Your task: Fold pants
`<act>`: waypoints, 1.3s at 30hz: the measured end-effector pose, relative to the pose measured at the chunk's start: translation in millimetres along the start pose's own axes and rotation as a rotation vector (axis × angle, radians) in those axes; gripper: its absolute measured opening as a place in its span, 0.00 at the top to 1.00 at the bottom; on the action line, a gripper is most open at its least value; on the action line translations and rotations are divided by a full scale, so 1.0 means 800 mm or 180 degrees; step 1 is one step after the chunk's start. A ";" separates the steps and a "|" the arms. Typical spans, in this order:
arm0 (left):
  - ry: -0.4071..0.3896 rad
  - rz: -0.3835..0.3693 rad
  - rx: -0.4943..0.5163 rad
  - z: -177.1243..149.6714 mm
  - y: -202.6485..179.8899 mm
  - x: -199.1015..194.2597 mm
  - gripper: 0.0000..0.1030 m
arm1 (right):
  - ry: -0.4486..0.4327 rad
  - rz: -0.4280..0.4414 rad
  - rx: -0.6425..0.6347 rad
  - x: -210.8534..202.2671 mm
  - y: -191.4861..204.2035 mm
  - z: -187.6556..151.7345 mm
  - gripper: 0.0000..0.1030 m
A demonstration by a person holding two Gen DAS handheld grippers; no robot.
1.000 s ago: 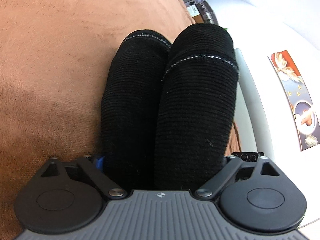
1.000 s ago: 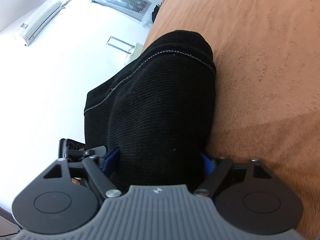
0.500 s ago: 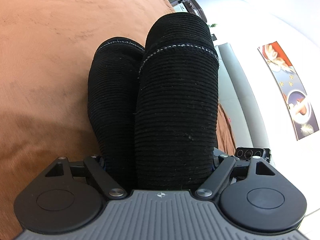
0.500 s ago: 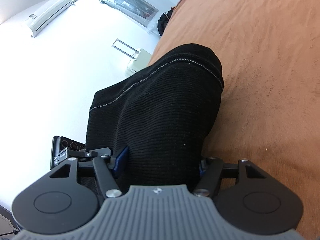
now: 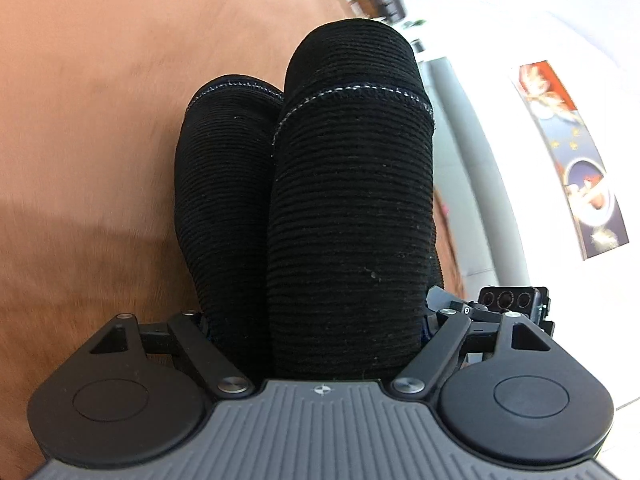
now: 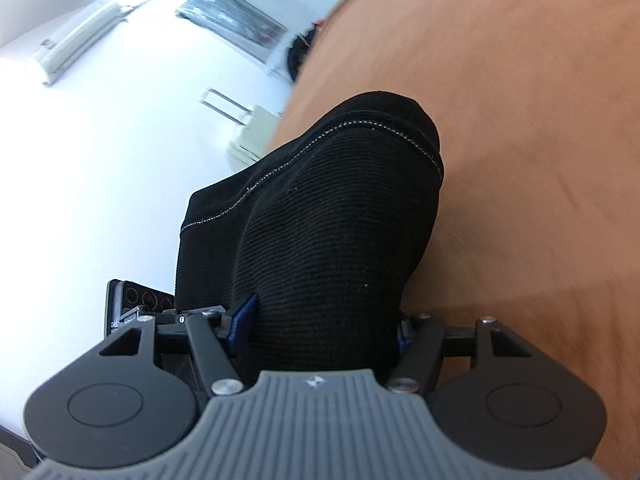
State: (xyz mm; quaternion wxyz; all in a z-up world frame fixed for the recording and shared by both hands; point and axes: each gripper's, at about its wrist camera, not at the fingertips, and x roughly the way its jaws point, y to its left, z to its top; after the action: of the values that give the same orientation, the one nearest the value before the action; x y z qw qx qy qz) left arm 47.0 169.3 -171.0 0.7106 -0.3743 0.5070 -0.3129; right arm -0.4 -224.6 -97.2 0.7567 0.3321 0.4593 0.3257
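home | brown plush cover (image 5: 100,120) | wall picture (image 5: 576,160) | air conditioner (image 6: 76,40)

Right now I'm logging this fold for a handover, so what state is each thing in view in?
left tool: shut on the pants, cloth bunched between its fingers.
right tool: shut on the pants, blue fingertips pressed into the cloth.
pants: black ribbed cloth, gripped by both tools, hanging in folds over the brown blanket, hem stitching showing.
brown blanket: spread flat beneath.
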 end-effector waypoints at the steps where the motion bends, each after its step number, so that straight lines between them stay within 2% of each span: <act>1: 0.0032 0.0072 -0.0026 -0.006 0.008 0.008 0.10 | 0.0046 -0.0045 0.0056 0.001 -0.011 -0.005 0.41; 3: 0.0019 0.0196 0.0125 -0.016 0.015 0.014 0.09 | 0.0126 -0.0138 0.0169 0.010 -0.037 -0.017 0.40; 6: -0.0022 0.0171 0.0130 -0.022 0.021 0.006 0.07 | 0.0073 -0.0017 0.0146 0.013 -0.058 -0.026 0.32; 12: -0.0021 0.0310 0.0236 -0.018 0.023 -0.006 0.04 | 0.0089 0.0031 -0.0080 0.020 -0.068 -0.020 0.23; 18: -0.0113 0.0393 0.0281 -0.032 0.022 -0.022 0.00 | 0.0133 0.0080 -0.0015 0.031 -0.079 -0.014 0.19; 19: -0.0121 0.0421 0.0288 -0.041 0.008 -0.023 0.00 | 0.0147 0.0094 -0.0006 0.033 -0.077 -0.013 0.19; 20: -0.0132 0.0457 0.0305 -0.044 0.001 0.003 0.00 | 0.0163 0.0115 0.0007 0.027 -0.066 -0.019 0.18; 25: -0.0185 0.0579 0.0495 -0.053 -0.010 0.010 0.00 | 0.0243 0.0210 0.0111 0.035 -0.079 -0.024 0.13; 31: -0.0203 0.0557 0.0547 -0.058 -0.022 0.017 0.00 | 0.0246 0.0278 0.0187 0.040 -0.091 -0.025 0.11; 34: -0.0196 0.0521 0.0539 -0.050 -0.011 -0.001 0.00 | 0.0277 0.0291 0.0198 0.040 -0.094 -0.024 0.10; 39: -0.0189 0.0490 0.0541 -0.049 -0.008 0.002 0.00 | 0.0285 0.0296 0.0210 0.043 -0.093 -0.023 0.09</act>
State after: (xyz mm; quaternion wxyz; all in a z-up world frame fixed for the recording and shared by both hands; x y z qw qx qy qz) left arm 9.3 155.9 -174.5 0.7763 -0.2818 0.4847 -0.2880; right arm 9.0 -235.5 -179.6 0.7081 0.3629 0.4873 0.3597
